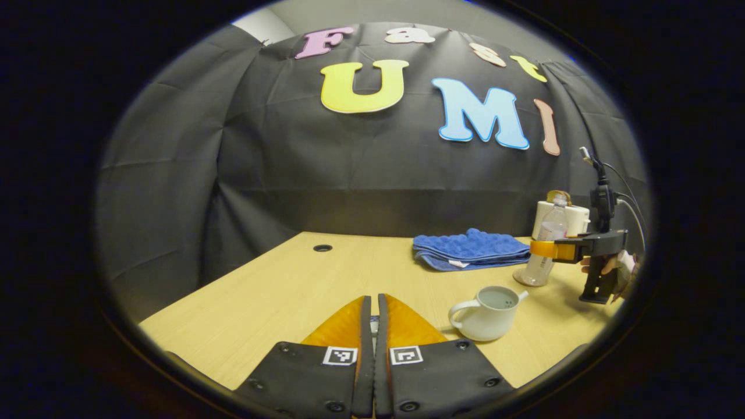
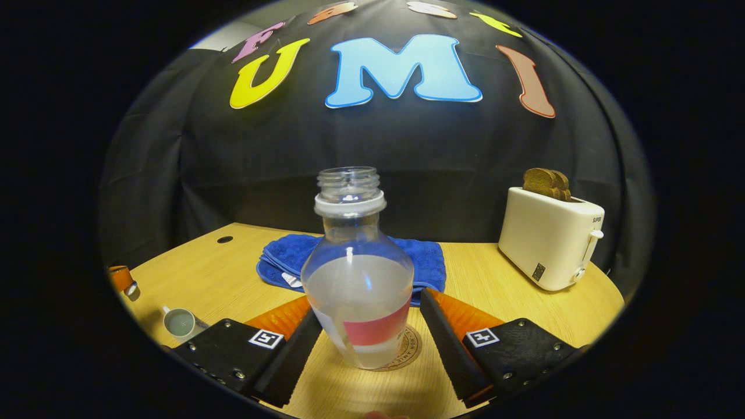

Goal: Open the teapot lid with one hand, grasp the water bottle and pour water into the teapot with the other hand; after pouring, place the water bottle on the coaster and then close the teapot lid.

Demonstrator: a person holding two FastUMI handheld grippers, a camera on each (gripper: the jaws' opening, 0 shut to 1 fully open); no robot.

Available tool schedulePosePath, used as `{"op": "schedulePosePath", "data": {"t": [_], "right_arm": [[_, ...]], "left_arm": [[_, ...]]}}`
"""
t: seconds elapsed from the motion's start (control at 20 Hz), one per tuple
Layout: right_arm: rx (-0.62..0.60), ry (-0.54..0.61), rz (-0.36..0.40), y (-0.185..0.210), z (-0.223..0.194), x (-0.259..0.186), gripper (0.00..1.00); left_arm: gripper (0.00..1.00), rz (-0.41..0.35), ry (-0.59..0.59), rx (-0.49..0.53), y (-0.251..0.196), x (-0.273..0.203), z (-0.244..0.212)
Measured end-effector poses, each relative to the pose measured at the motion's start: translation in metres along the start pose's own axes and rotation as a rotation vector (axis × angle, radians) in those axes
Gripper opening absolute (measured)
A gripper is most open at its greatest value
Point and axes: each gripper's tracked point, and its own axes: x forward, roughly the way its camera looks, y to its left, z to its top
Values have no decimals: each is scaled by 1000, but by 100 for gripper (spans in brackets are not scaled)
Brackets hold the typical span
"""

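In the right gripper view my right gripper [image 2: 369,349] stands wide open, its 2 fingers [image 2: 291,355] flanking the water bottle [image 2: 358,285] with a gap on each side, so it grips nothing; the bottle stands upright and uncapped, partly filled, on the round coaster [image 2: 404,355] on the wooden table [image 2: 512,291]; just behind the bottle lies a folded blue towel [image 2: 428,259], and to the far right a white toaster [image 2: 550,238] holds brown toast [image 2: 546,182]; at the near left edge I see the teapot [image 2: 179,323], its mouth open, and beyond it the tip of the left gripper [image 2: 121,279].

In the left gripper view my left gripper [image 1: 372,314] has its 2 fingers nearly together with a thin slit between them; something small seems to sit in that slit, but I cannot tell what it is or whether it is gripped; the white teapot [image 1: 486,317] stands on the table [image 1: 279,291] just to the right of the fingers, lid off; farther right the water bottle [image 1: 544,250] stands between the right gripper's [image 1: 544,248] fingers, with a hand [image 1: 617,270] on its grip; the blue towel [image 1: 471,247] lies behind the teapot, and the toaster [image 1: 573,218] stands behind the bottle.
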Motion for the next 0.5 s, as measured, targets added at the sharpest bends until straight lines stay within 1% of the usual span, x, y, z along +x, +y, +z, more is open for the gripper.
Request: {"op": "schedulePosePath", "data": {"t": [0.2, 0.5], "right_arm": [[-3, -5, 0, -1, 1, -1, 98], [-6, -6, 7, 0, 0, 0, 98]], "left_arm": [[7, -36, -22, 7, -20, 7, 12], [6, -135, -79, 3, -72, 27, 33]]}}
